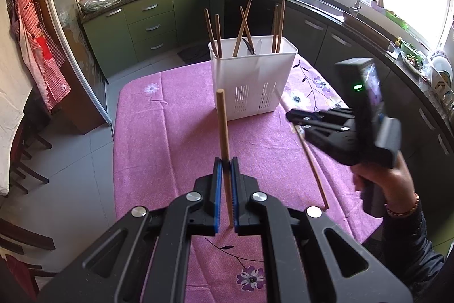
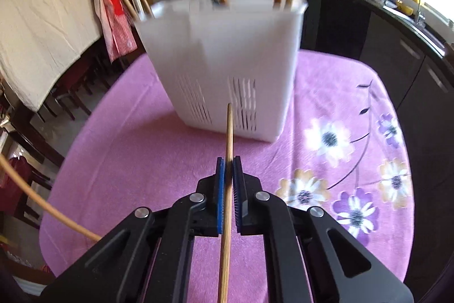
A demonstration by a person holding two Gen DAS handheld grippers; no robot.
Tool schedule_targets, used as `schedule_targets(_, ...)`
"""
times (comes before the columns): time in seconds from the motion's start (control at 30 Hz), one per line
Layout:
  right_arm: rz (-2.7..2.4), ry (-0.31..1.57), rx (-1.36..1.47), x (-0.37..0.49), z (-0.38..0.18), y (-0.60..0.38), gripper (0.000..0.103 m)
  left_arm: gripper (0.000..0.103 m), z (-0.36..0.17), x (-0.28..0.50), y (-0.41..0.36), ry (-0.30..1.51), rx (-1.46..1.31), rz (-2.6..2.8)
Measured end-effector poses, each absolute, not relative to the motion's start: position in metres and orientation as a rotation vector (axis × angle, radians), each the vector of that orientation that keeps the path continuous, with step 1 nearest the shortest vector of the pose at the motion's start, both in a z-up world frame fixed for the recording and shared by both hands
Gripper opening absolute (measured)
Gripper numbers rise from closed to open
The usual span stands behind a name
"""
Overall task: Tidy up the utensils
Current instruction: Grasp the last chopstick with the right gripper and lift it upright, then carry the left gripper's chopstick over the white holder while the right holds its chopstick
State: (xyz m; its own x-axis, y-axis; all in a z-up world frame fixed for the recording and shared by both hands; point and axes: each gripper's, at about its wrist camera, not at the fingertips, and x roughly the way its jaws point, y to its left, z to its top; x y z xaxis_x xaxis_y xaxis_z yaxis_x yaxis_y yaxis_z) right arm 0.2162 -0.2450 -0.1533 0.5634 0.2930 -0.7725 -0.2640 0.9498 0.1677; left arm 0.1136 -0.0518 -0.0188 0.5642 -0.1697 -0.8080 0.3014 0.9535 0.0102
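With each gripper clamped on 1 chopstick, left gripper (image 1: 226, 189), right gripper (image 2: 228, 192): lift clear, tip upright, lower into white caddy (image 1: 252, 81) compartment.

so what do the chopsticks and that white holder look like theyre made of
Chopstick in the left gripper: likely bamboo or wood, matte tan with faint lengthwise grain.
White holder: looks like plastic, smooth, slightly translucent, with moulded drain slots near its base.
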Motion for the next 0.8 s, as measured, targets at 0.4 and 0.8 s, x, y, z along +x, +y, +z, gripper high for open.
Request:
schedule_targets(0.4,0.341,0.629,0.098,0.131,-0.076,-0.295,0.007,0.006,-0.018,0.110,-0.051,0.927,0.163,-0.275)
schedule_targets(0.8,0.340,0.579,0.081,0.086,-0.066,-0.302,0.007,0.006,-0.017,0.103,-0.051,0.920,0.167,-0.284)
